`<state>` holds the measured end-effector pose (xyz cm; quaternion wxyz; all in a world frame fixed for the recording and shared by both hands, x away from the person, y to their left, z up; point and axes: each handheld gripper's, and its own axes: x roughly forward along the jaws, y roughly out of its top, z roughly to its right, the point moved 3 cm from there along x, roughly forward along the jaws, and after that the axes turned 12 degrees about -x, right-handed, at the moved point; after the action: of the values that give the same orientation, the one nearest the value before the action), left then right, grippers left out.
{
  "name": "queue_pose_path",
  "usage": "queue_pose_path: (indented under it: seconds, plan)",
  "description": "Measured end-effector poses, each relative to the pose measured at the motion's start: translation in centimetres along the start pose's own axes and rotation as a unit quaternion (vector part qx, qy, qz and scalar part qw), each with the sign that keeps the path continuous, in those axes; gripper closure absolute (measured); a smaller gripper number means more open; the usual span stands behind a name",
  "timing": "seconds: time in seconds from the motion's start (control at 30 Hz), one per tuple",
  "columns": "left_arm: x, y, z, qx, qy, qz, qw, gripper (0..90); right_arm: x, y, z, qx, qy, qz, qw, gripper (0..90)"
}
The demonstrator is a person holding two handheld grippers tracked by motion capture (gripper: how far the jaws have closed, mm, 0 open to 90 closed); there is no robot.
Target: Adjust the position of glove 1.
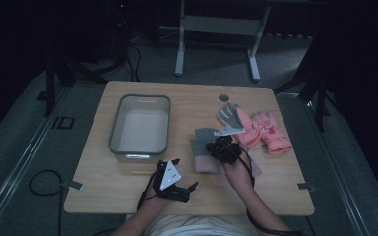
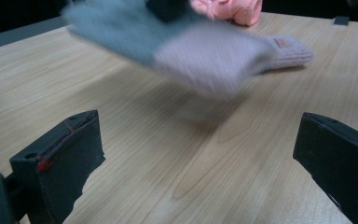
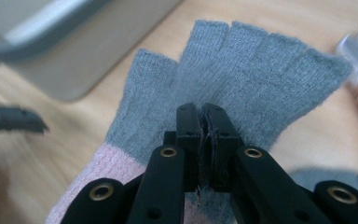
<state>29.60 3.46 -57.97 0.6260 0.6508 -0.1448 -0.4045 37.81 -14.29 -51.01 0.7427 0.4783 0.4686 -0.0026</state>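
Note:
A fingerless glove (image 1: 204, 147), grey with a pink cuff, is pinched at its palm by my right gripper (image 1: 221, 147) over the middle of the table. In the right gripper view the jaws (image 3: 204, 112) are pressed together on the grey knit (image 3: 242, 70), fingers spread beyond them. In the left gripper view the same glove (image 2: 177, 42) hangs blurred above the wood. My left gripper (image 1: 184, 174) rests near the front edge, jaws wide apart (image 2: 200, 158) with bare tabletop between them.
An empty grey bin (image 1: 140, 101) stands at the table's left middle. Another grey glove (image 1: 229, 115) and a pair of pink gloves (image 1: 268, 132) lie at the right. A pink cuff (image 2: 286, 49) lies on the wood behind the lifted glove.

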Motion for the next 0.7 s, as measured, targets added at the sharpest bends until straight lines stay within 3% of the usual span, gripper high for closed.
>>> queue_pose_path:
  seconds: [0.17,0.33,0.7]
  plan:
    - [0.0,0.0,0.0,0.003,0.002,0.000,1.0000,1.0,1.0,-1.6,-0.6,0.015,0.007,-0.016,0.9997,85.6]
    - [0.0,0.0,0.0,0.003,0.002,-0.001,1.0000,1.0,2.2,-2.6,-1.3,0.014,0.011,-0.029,0.9994,85.5]
    - [0.0,0.0,0.0,-0.002,0.001,-0.001,1.0000,1.0,4.4,-4.3,-1.0,0.028,0.026,-0.039,0.9985,81.9]
